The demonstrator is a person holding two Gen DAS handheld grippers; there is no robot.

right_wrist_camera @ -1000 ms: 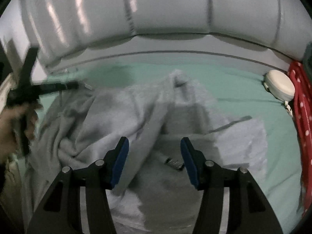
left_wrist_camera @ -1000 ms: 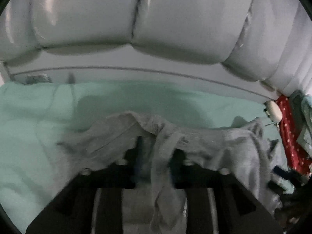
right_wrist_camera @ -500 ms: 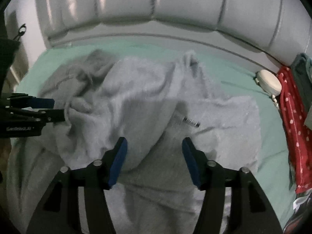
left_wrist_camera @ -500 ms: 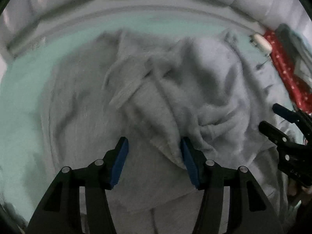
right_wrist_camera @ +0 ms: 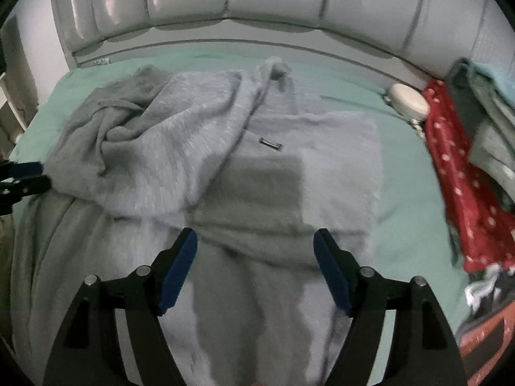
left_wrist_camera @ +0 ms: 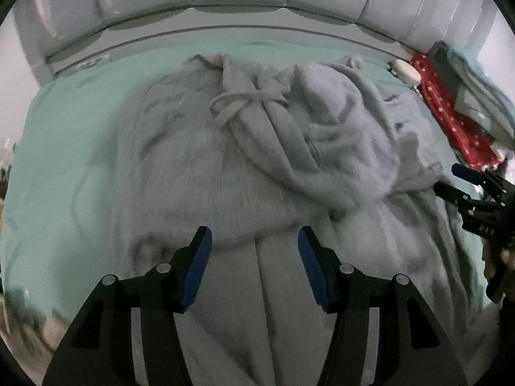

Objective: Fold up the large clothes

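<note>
A large grey fleecy garment (left_wrist_camera: 257, 148) lies crumpled on the mint green sheet (left_wrist_camera: 70, 148), its drawstring (left_wrist_camera: 238, 103) knotted near the far end. My left gripper (left_wrist_camera: 254, 257) hovers over the garment's near part, open, with nothing between its blue pads. In the right wrist view the same garment (right_wrist_camera: 199, 148) has one flat panel with a small label (right_wrist_camera: 271, 143). My right gripper (right_wrist_camera: 256, 263) hangs above the garment and its jaws are opening, with no cloth pinched between them. Each gripper shows at the other view's edge: the right gripper (left_wrist_camera: 463, 183) and the left gripper (right_wrist_camera: 22, 177).
A padded white headboard (right_wrist_camera: 257, 3) runs along the far side. On the right lie a white round object (right_wrist_camera: 408, 101), a red dotted cloth (right_wrist_camera: 463, 180) and a pile of grey and teal clothes (right_wrist_camera: 489, 122). A bare strip of sheet (right_wrist_camera: 408, 199) shows beside the garment.
The left gripper let go of the grey cloth that hung over its fingers and drew back from the headboard. The right gripper also pulled back and its jaws widened.
</note>
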